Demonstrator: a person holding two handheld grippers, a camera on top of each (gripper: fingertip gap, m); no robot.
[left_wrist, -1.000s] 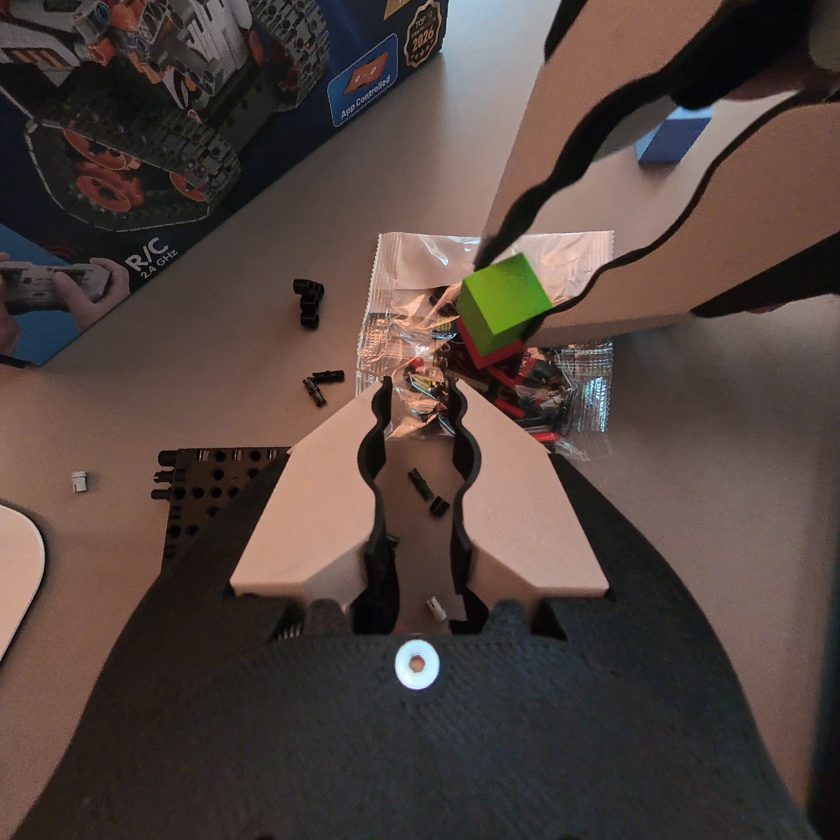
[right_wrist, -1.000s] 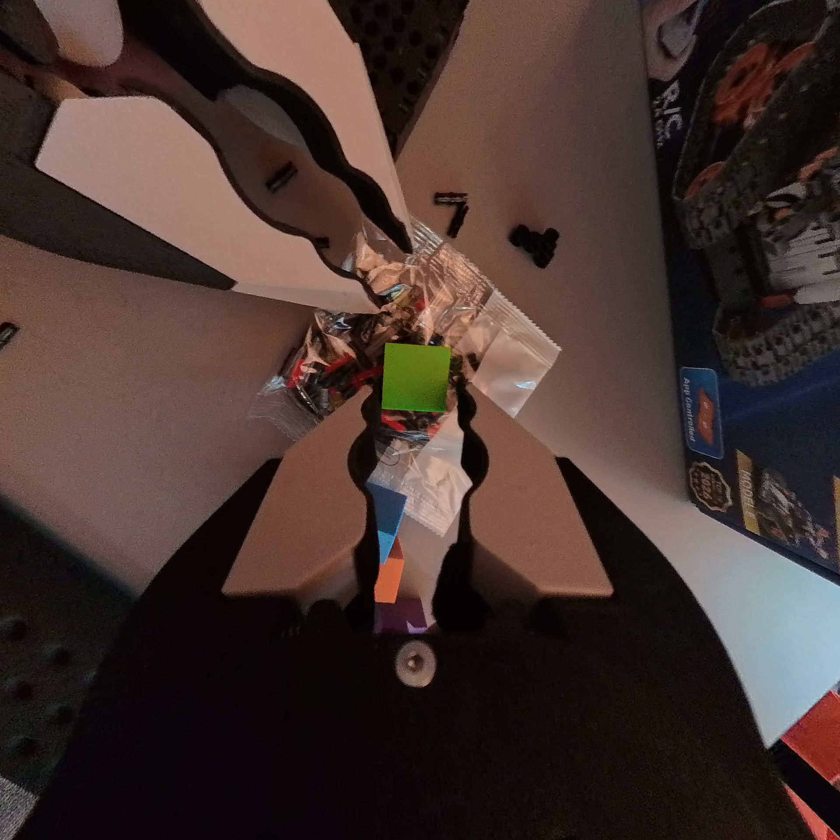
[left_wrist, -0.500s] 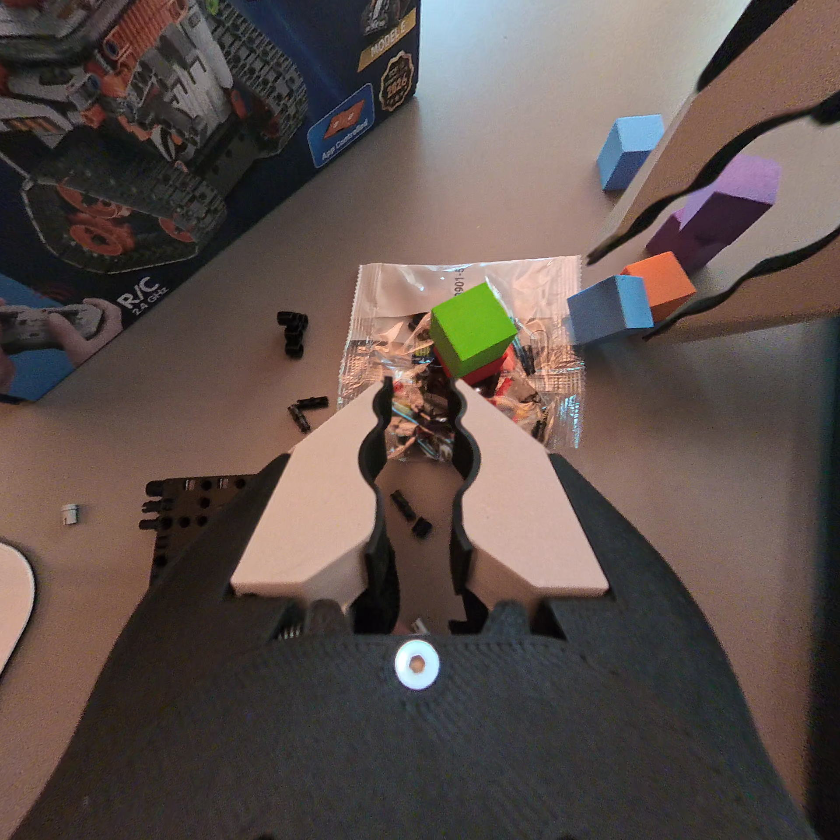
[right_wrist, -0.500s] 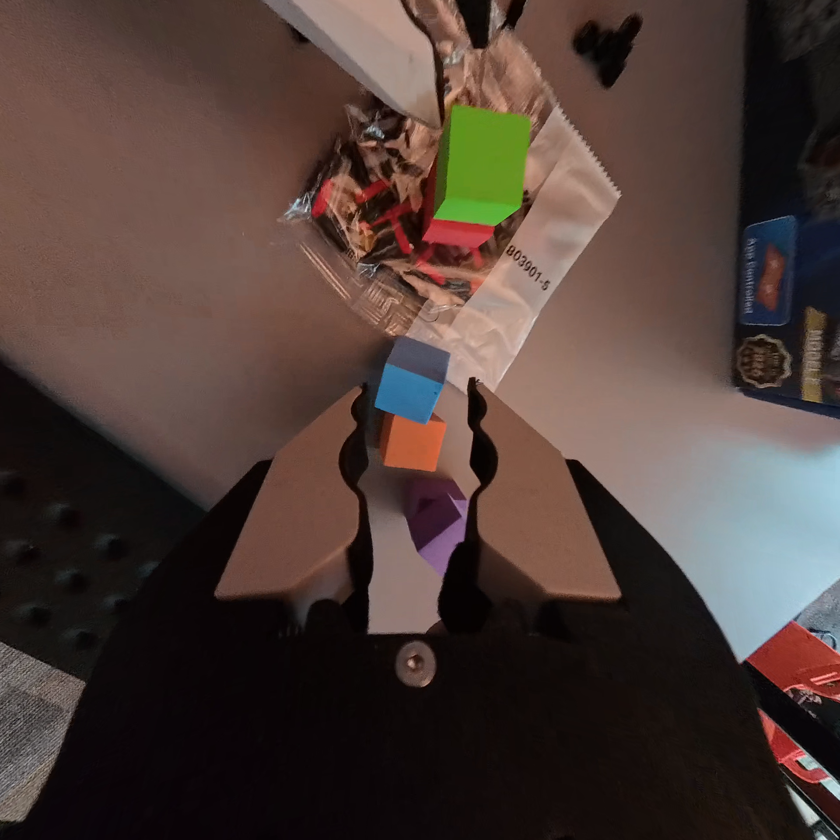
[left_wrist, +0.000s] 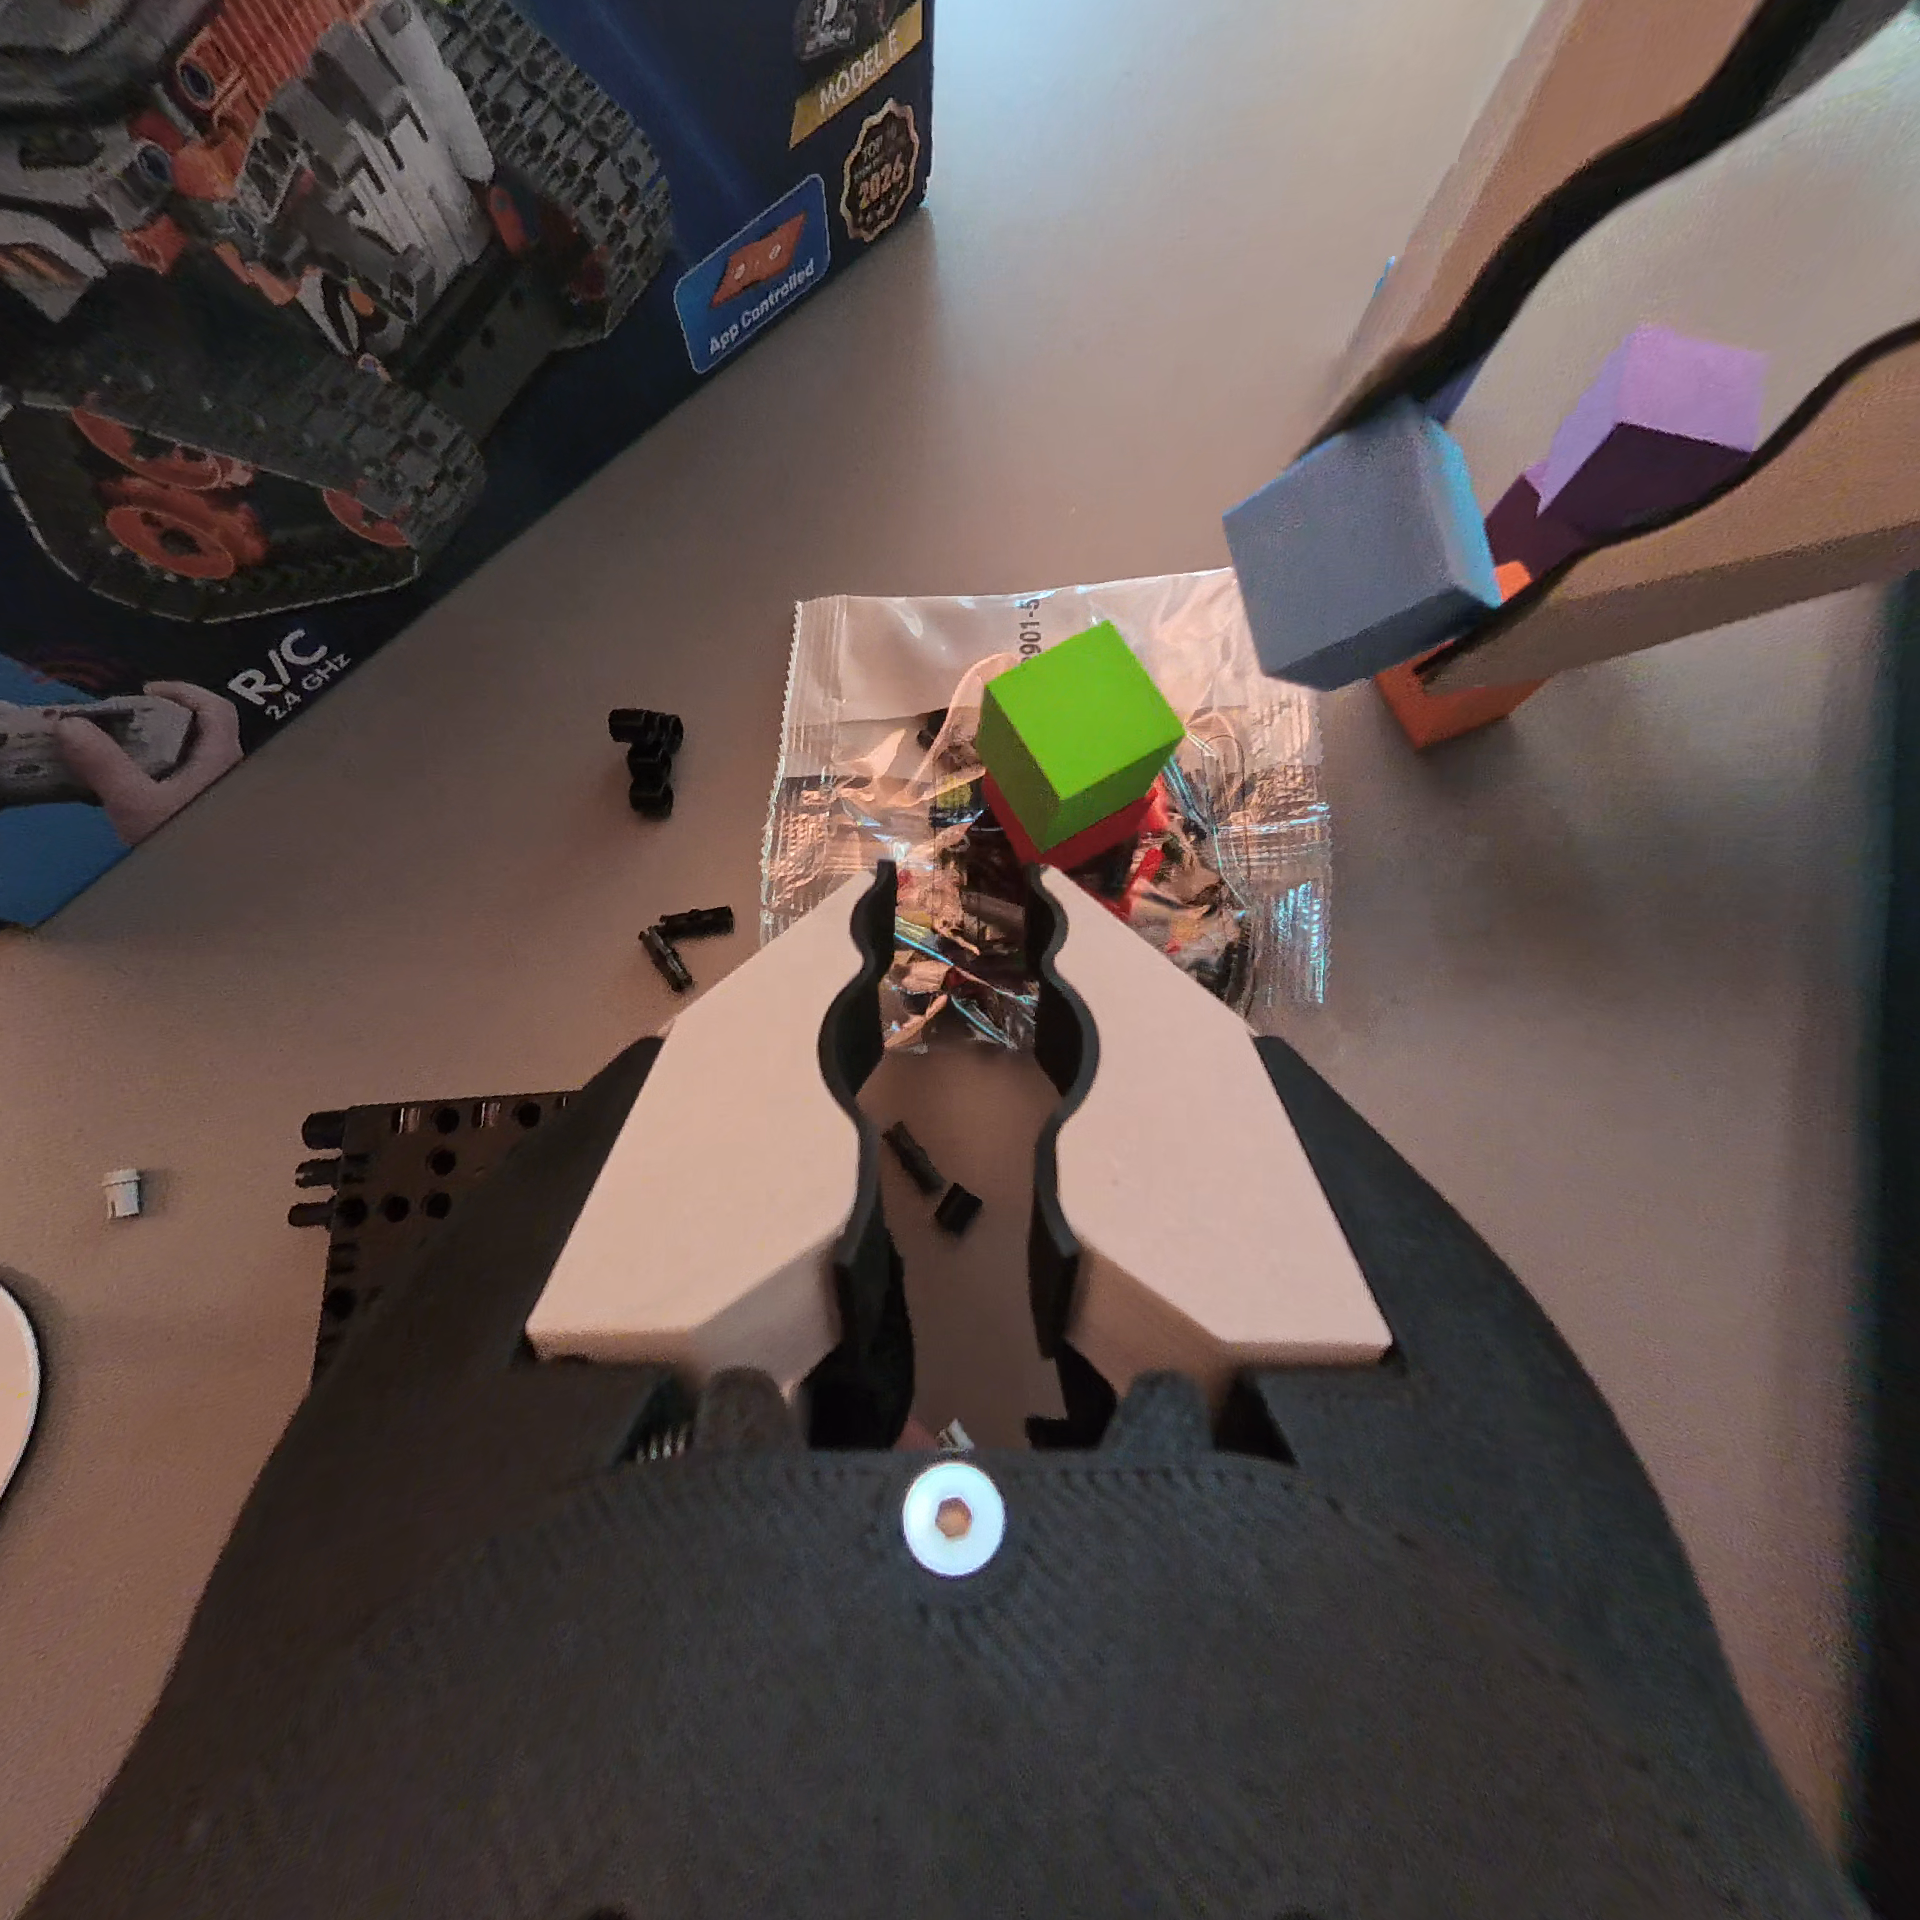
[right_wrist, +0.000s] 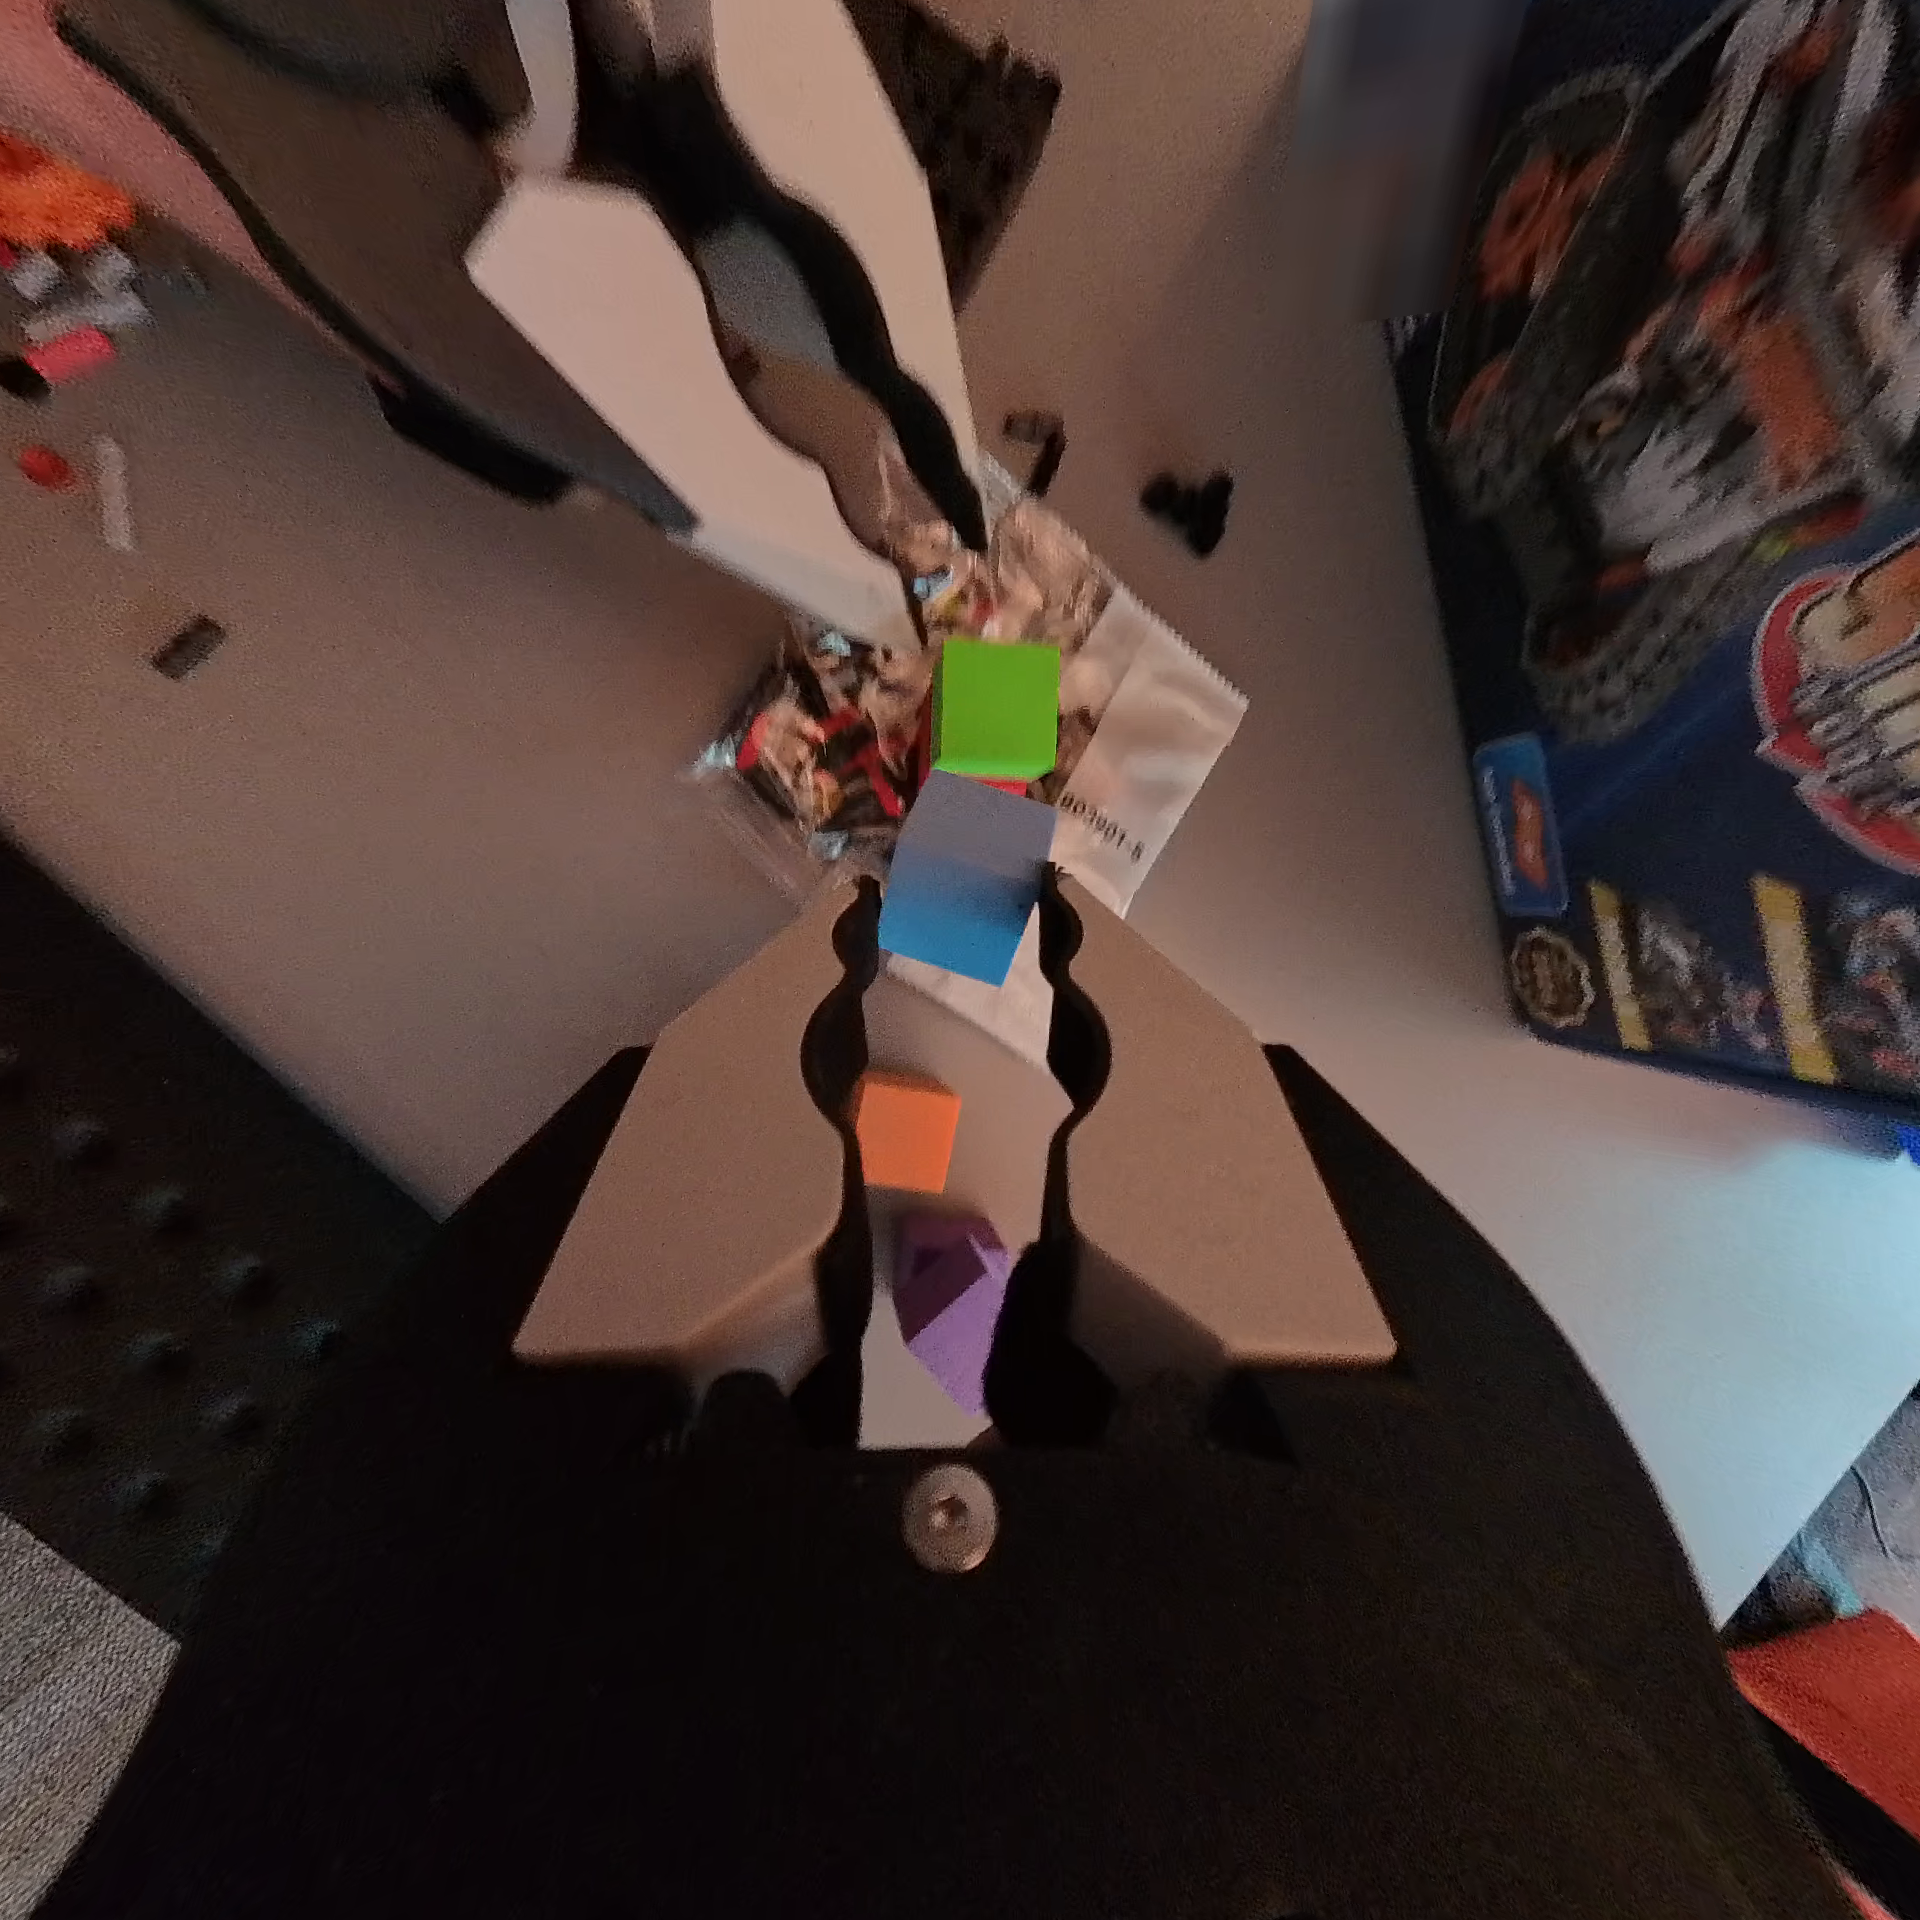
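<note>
One grey table (left_wrist: 1039, 312) — right fingers (right_wrist: 1049, 883) pinch a blue cube (right_wrist: 961, 894), left fingers (left_wrist: 1039, 883) gape empty.

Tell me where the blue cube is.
The blue cube is held up between the right gripper fingertips, just short of the green cube on the parts bag.

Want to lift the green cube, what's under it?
The green cube sits on a red block, mostly hidden, on a clear parts bag. Whatever lies beneath them is covered.
</note>
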